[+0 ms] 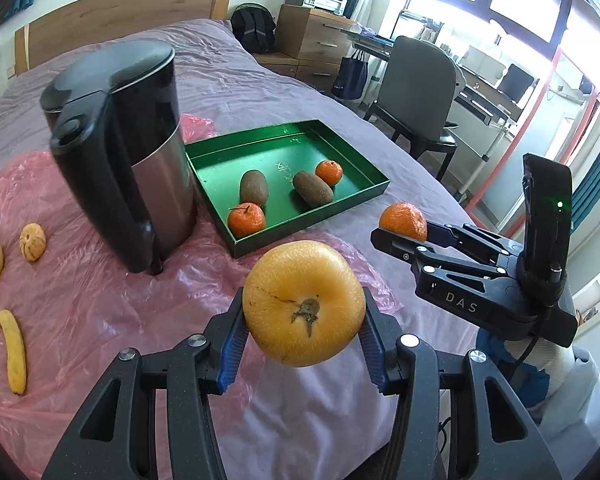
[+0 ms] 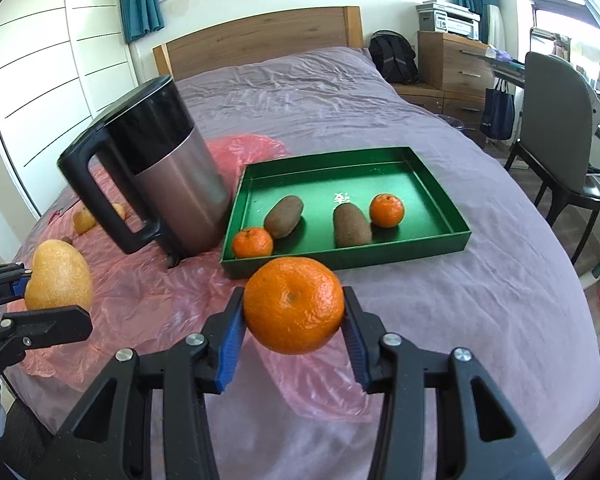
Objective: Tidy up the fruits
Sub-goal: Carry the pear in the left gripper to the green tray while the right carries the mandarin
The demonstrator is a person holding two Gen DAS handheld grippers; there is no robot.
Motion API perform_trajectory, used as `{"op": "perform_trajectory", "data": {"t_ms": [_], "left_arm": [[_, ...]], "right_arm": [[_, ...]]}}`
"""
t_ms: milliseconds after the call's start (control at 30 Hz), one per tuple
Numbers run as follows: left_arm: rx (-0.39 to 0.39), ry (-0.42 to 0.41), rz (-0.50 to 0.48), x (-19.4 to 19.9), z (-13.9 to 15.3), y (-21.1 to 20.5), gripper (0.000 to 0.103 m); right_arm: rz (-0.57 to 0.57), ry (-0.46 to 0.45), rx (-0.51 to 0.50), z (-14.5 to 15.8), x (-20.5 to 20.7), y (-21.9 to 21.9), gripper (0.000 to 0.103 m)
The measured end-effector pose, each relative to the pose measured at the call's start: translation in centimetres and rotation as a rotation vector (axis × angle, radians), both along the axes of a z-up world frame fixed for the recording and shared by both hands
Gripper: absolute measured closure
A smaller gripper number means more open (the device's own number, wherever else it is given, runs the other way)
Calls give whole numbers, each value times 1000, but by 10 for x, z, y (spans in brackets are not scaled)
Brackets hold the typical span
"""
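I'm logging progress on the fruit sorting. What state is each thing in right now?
left gripper: shut on yellow pear, held above the bed
right gripper: shut on mandarin, held above the bed
green tray: holds two kiwis and two mandarins
kettle: upright, lid closed
banana: lying on pink plastic sheet

White letters "DAS" on the right gripper (image 1: 400, 236) body, tray (image 1: 374, 196) floor mark unreadable

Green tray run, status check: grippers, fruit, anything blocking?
Left gripper shut on yellow fruit. Right gripper shut on mandarin. Green tray holds two kiwis, two mandarins. Kettle beside tray, approach open.
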State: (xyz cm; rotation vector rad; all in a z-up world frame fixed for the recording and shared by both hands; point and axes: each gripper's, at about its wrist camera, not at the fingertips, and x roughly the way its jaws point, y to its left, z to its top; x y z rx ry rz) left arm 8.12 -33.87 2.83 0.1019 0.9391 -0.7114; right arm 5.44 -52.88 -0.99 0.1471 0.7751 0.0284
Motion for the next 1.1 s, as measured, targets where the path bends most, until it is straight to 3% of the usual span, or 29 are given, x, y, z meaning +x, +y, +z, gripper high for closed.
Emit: {"op": "perform_trajectory", "data": {"t_ms": [333,633,1100], "left_arm": [[13,-15,-25,68,-20,-60,58],[53,-3,-10,118,-56,-90,58],[120,-23,-47,129,-94,-128,58]], "right_arm": [[-61,1,-20,-14,62,-55,84],[-109,-2,-37,-35,117,-94,84],[-164,-9,-33,-63,168,-126,84]]}}
